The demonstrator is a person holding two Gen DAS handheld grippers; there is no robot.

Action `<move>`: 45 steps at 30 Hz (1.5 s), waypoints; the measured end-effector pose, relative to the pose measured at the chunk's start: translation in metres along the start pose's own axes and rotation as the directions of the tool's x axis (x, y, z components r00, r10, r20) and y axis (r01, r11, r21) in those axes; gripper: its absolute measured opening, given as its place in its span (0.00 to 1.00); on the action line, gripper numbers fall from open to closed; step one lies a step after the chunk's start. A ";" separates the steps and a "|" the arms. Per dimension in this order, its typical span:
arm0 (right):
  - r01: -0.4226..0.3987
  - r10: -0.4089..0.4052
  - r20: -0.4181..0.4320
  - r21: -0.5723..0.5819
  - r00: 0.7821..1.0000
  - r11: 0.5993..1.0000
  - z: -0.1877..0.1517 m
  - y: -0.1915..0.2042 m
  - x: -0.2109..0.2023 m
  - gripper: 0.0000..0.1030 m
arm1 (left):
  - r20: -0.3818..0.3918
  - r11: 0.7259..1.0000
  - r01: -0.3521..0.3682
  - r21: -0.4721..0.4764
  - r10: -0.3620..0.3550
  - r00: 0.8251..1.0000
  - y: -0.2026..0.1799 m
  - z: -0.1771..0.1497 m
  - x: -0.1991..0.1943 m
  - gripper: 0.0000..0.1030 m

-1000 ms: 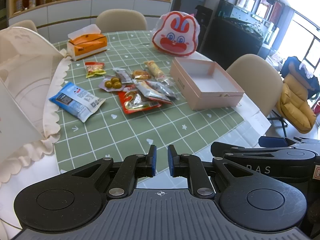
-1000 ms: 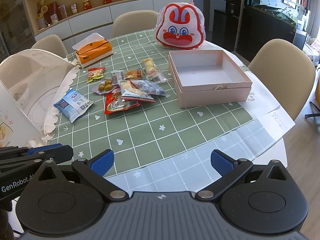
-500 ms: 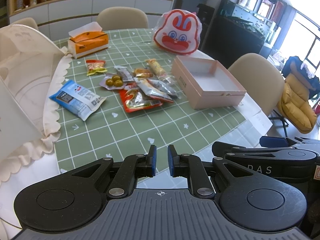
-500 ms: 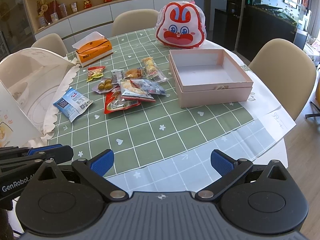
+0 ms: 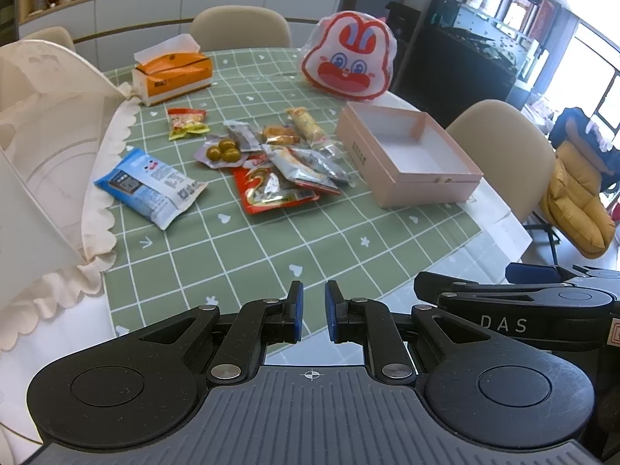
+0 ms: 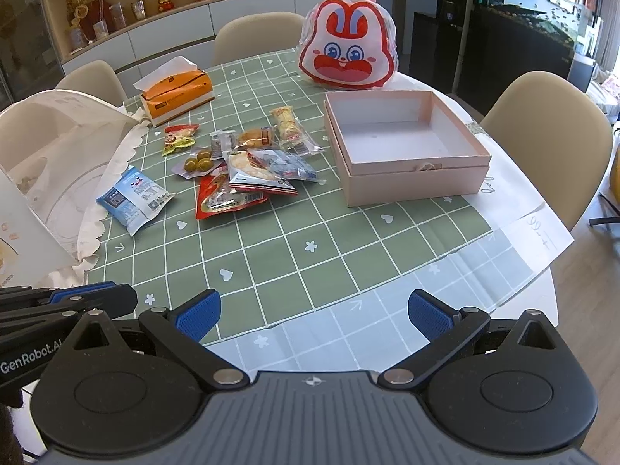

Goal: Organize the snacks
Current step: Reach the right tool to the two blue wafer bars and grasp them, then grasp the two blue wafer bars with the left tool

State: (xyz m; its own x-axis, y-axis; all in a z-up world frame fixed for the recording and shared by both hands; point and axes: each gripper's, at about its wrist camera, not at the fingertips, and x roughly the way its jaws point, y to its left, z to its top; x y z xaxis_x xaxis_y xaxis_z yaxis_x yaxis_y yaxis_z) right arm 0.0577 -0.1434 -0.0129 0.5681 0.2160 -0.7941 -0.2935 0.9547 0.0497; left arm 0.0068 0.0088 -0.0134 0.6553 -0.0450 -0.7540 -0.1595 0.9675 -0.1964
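Several snack packets lie in a loose pile (image 5: 286,162) (image 6: 252,166) on the green checked tablecloth, with a red packet (image 5: 271,190) at the front. A blue and white packet (image 5: 149,186) (image 6: 133,197) lies apart at the left. An open, empty pink box (image 5: 407,159) (image 6: 407,155) stands right of the pile. My left gripper (image 5: 312,314) hovers over the table's near edge, nearly shut and empty. My right gripper (image 6: 314,314) is wide open and empty, also at the near edge.
An orange tissue box (image 5: 172,75) (image 6: 178,91) and a red rabbit-face bag (image 5: 348,62) (image 6: 348,54) stand at the back. A white mesh food cover (image 5: 42,147) fills the left side. Beige chairs (image 6: 550,139) surround the table.
Both grippers have eased slightly forward and lower toward the table. The jaws have not changed.
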 end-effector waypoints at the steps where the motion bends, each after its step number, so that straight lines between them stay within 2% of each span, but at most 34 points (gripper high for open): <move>1: 0.003 -0.003 -0.004 0.001 1.000 1.000 0.000 0.000 0.002 1.00 | -0.003 1.000 0.000 -0.002 0.000 1.000 0.001 0.000 0.001 0.16; 7: 0.010 -0.010 0.009 -0.034 1.000 0.999 0.006 0.002 0.015 1.00 | -0.023 0.999 -0.017 -0.032 0.016 1.000 0.011 0.005 0.014 0.16; 11: 0.026 -0.020 0.059 -0.115 0.998 0.993 0.017 0.006 0.036 1.00 | -0.008 0.990 -0.127 -0.062 0.127 0.992 0.029 0.014 0.033 0.16; 13: 0.038 -0.026 0.075 -0.158 0.997 0.987 0.024 0.009 0.051 1.00 | -0.019 0.983 -0.152 -0.105 0.150 0.988 0.046 0.021 0.046 0.16; 15: 0.020 -0.002 0.095 -0.193 0.995 0.981 0.032 0.011 0.065 1.00 | -0.043 0.977 -0.127 -0.173 0.121 0.992 0.071 0.029 0.061 0.17; 18: -0.067 0.102 0.132 -0.251 0.986 0.966 0.043 0.019 0.083 1.00 | -0.057 0.960 -0.057 -0.276 0.043 0.997 0.104 0.035 0.078 0.17; 20: -0.120 0.167 0.134 -0.301 0.977 0.946 0.053 0.030 0.098 1.00 | -0.070 0.940 -0.044 -0.339 0.021 0.997 0.123 0.034 0.085 0.17; 24: -0.152 0.211 0.093 -0.429 0.973 0.890 0.071 0.074 0.140 1.00 | -0.082 0.895 -0.122 -0.429 0.095 0.992 0.154 0.037 0.091 0.17; 27: -0.250 0.309 0.041 -0.487 0.950 0.836 0.081 0.110 0.167 1.00 | -0.063 0.859 -0.164 -0.486 0.153 0.986 0.180 0.040 0.092 0.17; 30: -0.349 0.390 -0.029 -0.512 0.920 0.785 0.087 0.150 0.192 1.00 | -0.056 0.823 -0.147 -0.548 0.139 0.989 0.203 0.041 0.091 0.17; 33: -0.399 0.422 -0.086 -0.535 0.902 0.744 0.089 0.187 0.215 1.00 | -0.054 0.812 -0.122 -0.570 0.111 0.992 0.217 0.039 0.090 0.17; 36: -0.381 0.406 -0.090 -0.575 0.909 0.724 0.087 0.214 0.228 1.00 | -0.057 0.797 -0.129 -0.590 0.118 0.991 0.224 0.034 0.087 0.17; 38: -0.384 0.411 -0.099 -0.597 0.906 0.704 0.087 0.222 0.234 1.00 | -0.047 0.790 -0.121 -0.601 0.117 0.992 0.229 0.033 0.084 0.17; 39: -0.392 0.415 -0.110 -0.607 0.903 0.691 0.086 0.224 0.236 0.95 | -0.039 0.788 -0.116 -0.604 0.116 0.992 0.230 0.032 0.083 0.17; 40: -0.400 0.418 -0.122 -0.611 0.900 0.683 0.085 0.226 0.237 0.86 | -0.032 0.786 -0.111 -0.608 0.115 0.993 0.232 0.031 0.082 0.17; 43: -0.414 0.418 -0.137 -0.585 0.898 0.698 0.086 0.222 0.236 0.82 | -0.030 0.783 -0.098 -0.614 0.101 0.994 0.234 0.030 0.084 0.17; 45: -0.396 0.395 -0.129 -0.555 0.910 0.732 0.086 0.212 0.233 0.82 | -0.033 0.787 -0.090 -0.611 0.089 0.996 0.234 0.030 0.087 0.17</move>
State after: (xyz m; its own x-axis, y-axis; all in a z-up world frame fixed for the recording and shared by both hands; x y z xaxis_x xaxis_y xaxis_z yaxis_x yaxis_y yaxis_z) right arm 0.1938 0.1267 -0.1352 0.3021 0.5470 -0.7807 -0.8662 0.4994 0.0147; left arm 0.0487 0.2384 -0.1064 0.6141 0.0331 -0.7885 -0.6356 0.6130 -0.4693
